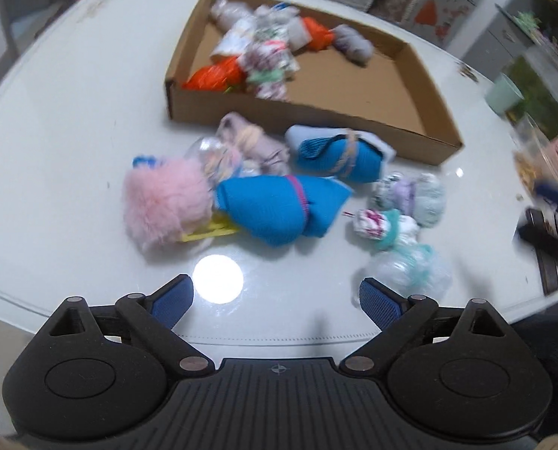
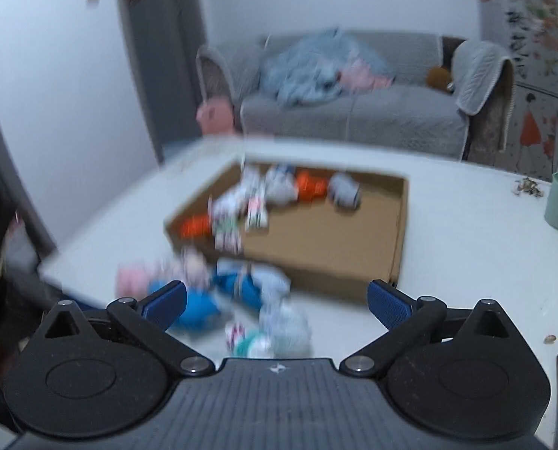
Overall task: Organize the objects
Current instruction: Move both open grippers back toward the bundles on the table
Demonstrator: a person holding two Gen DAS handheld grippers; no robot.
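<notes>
Meanwhile, I hold both the left gripper (image 1: 276, 296) and right gripper (image 2: 277, 298) with jaws wide and empty, bundled socks (image 1: 279, 212) ahead on the tabletop (image 1: 72, 142), cardboard box (image 1: 354, 112) beyond.

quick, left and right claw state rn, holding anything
left claw: open, holding nothing
right claw: open, holding nothing

Bare white tabletop (image 1: 72, 157) left of cardboard box (image 1: 301, 112); sock bundles (image 1: 279, 210) crowding its front.
</notes>
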